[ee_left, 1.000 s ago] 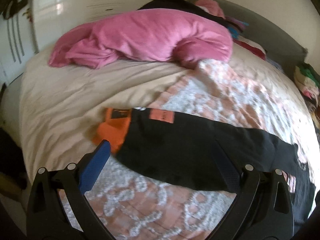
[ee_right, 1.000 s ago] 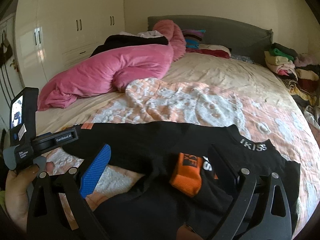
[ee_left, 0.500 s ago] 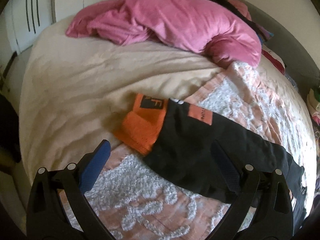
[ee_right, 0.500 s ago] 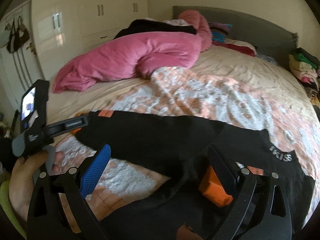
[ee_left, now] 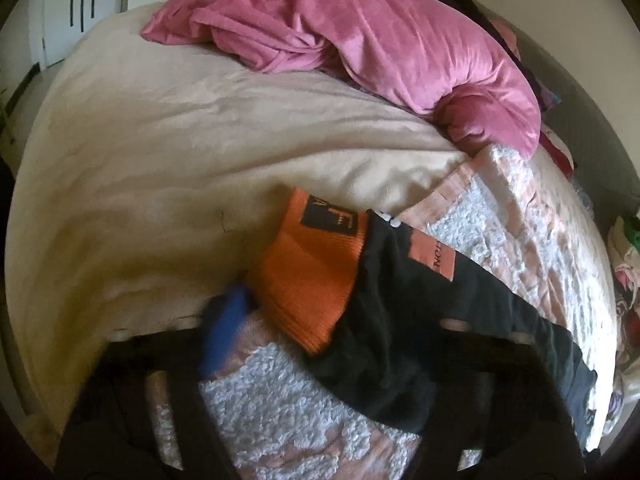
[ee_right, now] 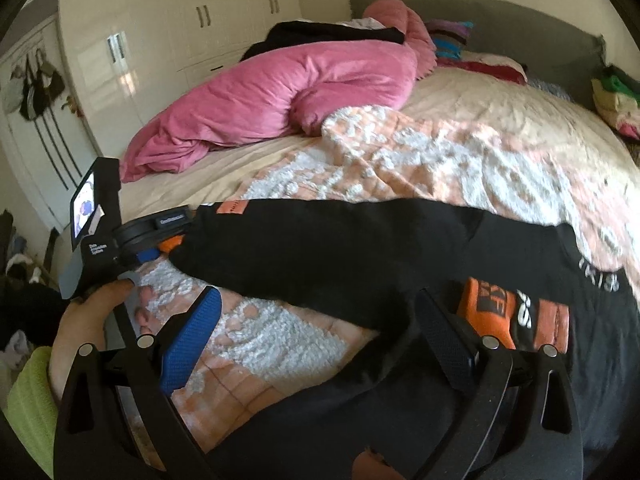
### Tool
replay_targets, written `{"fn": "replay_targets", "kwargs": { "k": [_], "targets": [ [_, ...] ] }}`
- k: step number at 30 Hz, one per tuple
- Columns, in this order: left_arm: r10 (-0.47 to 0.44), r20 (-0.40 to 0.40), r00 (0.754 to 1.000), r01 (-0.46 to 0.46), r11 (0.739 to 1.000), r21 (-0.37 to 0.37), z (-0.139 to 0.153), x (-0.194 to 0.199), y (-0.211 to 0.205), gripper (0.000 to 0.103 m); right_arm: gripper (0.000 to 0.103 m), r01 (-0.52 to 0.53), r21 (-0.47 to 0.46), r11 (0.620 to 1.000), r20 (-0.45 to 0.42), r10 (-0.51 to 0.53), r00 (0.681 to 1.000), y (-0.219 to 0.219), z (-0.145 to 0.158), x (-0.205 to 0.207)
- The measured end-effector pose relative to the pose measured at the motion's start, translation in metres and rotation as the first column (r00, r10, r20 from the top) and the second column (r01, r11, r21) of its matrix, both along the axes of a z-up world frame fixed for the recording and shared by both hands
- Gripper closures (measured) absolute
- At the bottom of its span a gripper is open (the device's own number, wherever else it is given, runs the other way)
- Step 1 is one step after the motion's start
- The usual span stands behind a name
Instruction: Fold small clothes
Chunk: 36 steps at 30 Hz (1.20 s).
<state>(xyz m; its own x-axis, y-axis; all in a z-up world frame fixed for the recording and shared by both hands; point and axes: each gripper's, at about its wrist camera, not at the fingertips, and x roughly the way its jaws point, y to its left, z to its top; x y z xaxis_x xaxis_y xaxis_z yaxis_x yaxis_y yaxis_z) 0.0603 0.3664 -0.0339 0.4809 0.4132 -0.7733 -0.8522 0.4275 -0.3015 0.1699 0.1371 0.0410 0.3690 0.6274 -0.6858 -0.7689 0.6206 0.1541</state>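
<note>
A black sweatshirt (ee_right: pixel 360 256) lies on the patterned blanket, one sleeve stretched out to the left. That sleeve's orange cuff (ee_left: pixel 312 280) lies between the jaws of my left gripper (ee_left: pixel 340 332), which are blurred and closing. Its blue finger (ee_left: pixel 224 328) is just beside the cuff's edge, and I see no firm grip. In the right wrist view the left gripper (ee_right: pixel 156 248) sits low at the sleeve end, held by a hand (ee_right: pixel 96 320). My right gripper (ee_right: pixel 316 340) stands open over the sleeve near the armpit. The second orange cuff (ee_right: pixel 488 316) lies on the shirt's body.
A pink duvet (ee_left: pixel 380 44) is heaped at the back of the bed. The beige sheet (ee_left: pixel 160 152) spreads left to the bed's edge. Folded clothes (ee_right: pixel 616 96) are stacked at the far right, and white wardrobes (ee_right: pixel 160 40) line the wall behind.
My left gripper has dropped down and forward onto the orange cuff, and its jaws have narrowed from wide open. The right gripper has sunk a little closer to the sweatshirt and stays open.
</note>
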Motion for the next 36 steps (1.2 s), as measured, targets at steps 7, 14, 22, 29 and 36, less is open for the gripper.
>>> {"fn": "replay_targets", "kwargs": {
  "k": [7, 14, 22, 29, 36],
  "targets": [
    [-0.074, 0.167, 0.983, 0.069, 0.997, 0.036, 0.022, -0.005, -0.007, 0.093, 0.006, 0.047, 0.038, 0.998, -0.061, -0.045, 0.997, -0.015, -0.008, 0.006],
    [-0.207, 0.247, 0.946, 0.188, 0.977, 0.099, 0.047, 0.001, -0.028, 0.094, 0.006, 0.094, 0.072, 0.993, -0.053, -0.091, 0.994, -0.037, -0.004, 0.001],
    [-0.282, 0.297, 0.912, 0.243, 0.956, 0.161, 0.068, -0.002, -0.049, 0.094, 0.006, 0.159, 0.105, 0.982, -0.020, -0.157, 0.987, -0.069, 0.008, -0.007],
    [-0.394, 0.307, 0.866, 0.337, 0.915, 0.222, 0.086, 0.005, -0.080, 0.094, 0.006, 0.234, 0.128, 0.964, -0.007, -0.235, 0.972, -0.102, 0.018, -0.008],
    [-0.458, 0.307, 0.834, 0.393, 0.884, 0.253, 0.095, 0.009, -0.103, 0.095, 0.006, 0.312, 0.149, 0.938, -0.005, -0.315, 0.949, -0.141, 0.024, -0.008]
  ]
}}
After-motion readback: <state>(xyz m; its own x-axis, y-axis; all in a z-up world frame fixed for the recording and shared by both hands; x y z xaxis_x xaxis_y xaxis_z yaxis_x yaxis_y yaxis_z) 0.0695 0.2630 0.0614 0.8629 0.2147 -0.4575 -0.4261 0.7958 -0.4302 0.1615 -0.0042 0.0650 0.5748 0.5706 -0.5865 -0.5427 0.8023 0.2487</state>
